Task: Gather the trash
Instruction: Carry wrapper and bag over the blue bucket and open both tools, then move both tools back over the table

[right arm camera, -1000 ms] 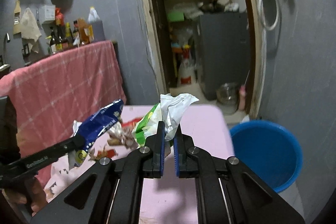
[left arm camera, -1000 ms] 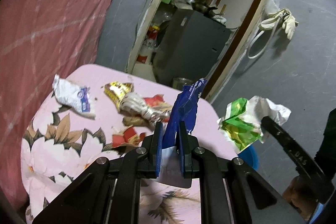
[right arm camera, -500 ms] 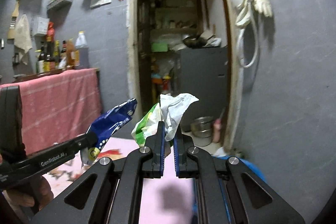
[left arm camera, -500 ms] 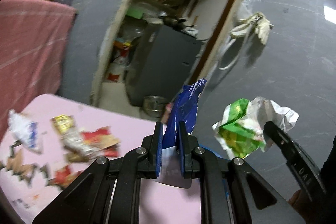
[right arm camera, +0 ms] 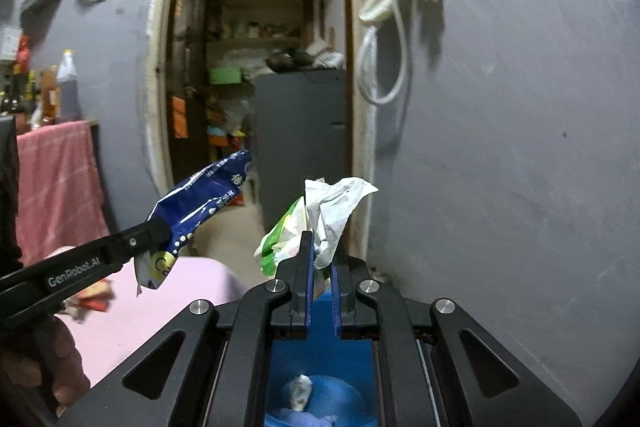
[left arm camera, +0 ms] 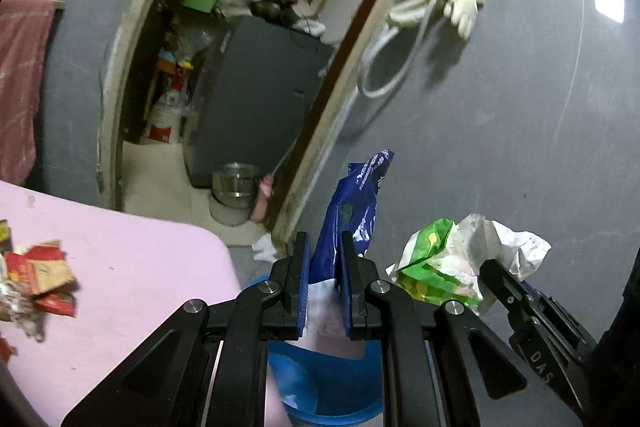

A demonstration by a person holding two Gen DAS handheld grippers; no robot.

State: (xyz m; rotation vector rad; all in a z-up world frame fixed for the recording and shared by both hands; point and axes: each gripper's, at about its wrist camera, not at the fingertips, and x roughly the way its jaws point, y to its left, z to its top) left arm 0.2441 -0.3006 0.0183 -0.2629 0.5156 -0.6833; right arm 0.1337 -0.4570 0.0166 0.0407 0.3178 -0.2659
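Crumpled blue foil wrapper clenched in left tool, green-and-white plastic bag in right tool, both held over round blue plastic bucket (some scraps already inside); red wrappers left on pink worktop.

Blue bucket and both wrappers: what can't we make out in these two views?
- Blue bucket: both wrist views, rim and most of the contents hidden behind gripper bodies.
- Blue wrapper: left wrist view, lower end hidden between the left gripper's fingers; print too small to read.
- Green and white wrapper: right wrist view, base hidden inside the right gripper.
- Trash on the pink table: left wrist view, blurred, cut by the edge.
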